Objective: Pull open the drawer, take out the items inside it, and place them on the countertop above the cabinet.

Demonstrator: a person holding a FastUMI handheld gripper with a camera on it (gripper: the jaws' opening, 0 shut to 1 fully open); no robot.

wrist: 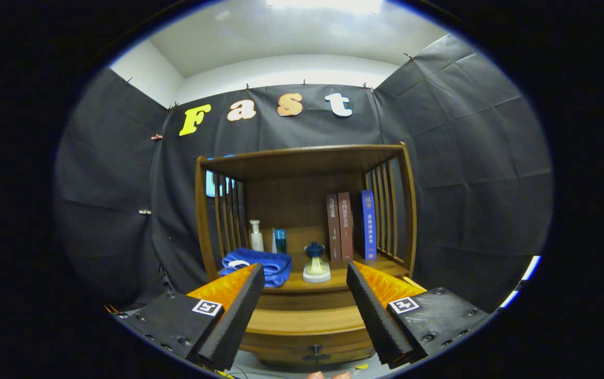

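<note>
Below your spread, empty gripper (306, 310), the drawer (307, 345) sits closed under the countertop (307, 318). Take its small dark knob (314, 351); it looks stiff, rigid wood, so pinch the knob squarely and pull straight.
</note>
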